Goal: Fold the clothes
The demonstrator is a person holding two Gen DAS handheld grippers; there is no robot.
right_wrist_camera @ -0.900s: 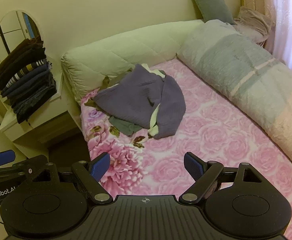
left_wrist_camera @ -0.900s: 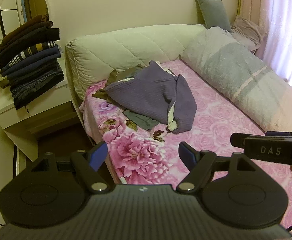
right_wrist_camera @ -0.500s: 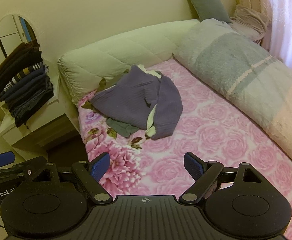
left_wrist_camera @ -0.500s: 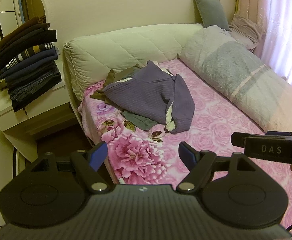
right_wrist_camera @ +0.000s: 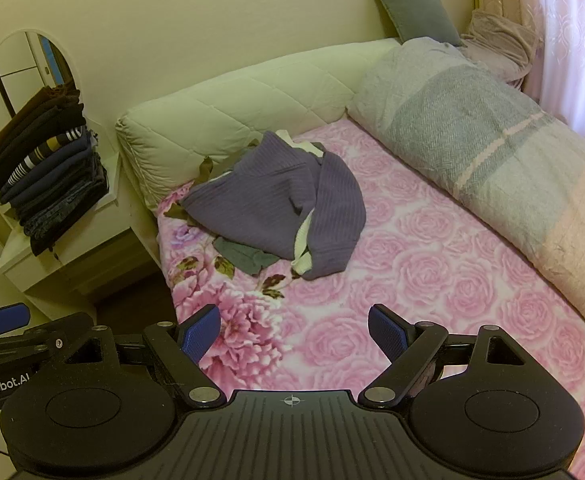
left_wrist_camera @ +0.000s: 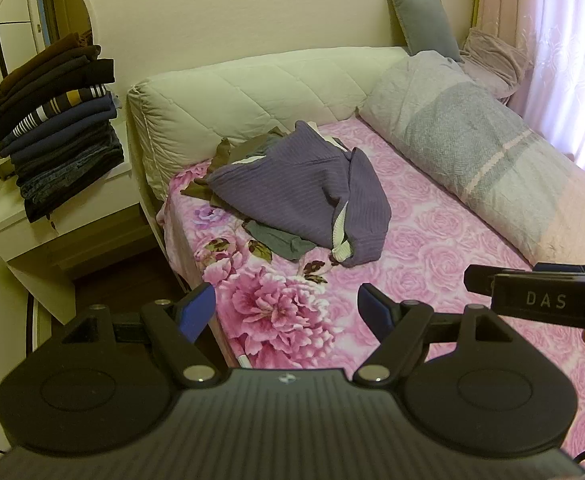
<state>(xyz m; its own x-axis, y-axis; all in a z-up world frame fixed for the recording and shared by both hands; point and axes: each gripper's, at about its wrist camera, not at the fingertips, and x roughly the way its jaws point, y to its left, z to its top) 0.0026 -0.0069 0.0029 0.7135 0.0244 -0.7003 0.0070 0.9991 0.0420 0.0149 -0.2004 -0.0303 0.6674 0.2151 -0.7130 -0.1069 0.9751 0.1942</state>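
A crumpled purple knit sweater with a white lining lies on the pink floral bed, over a grey garment and an olive one. My left gripper hovers open over the bed's near corner, well short of the pile, with nothing between its blue pads. In its own view my right gripper is open too, empty, above the sheet in front of the sweater. The right gripper's side also shows at the right edge of the left wrist view.
A tall stack of folded dark clothes sits on a white bedside table beside an oval mirror. A cream padded headboard, a long grey and peach bolster, a grey cushion and curtains border the bed.
Both views have shifted slightly: the clothes pile sits a little further left and further off than before, mostly in the right wrist view. Both grippers stay open and empty.
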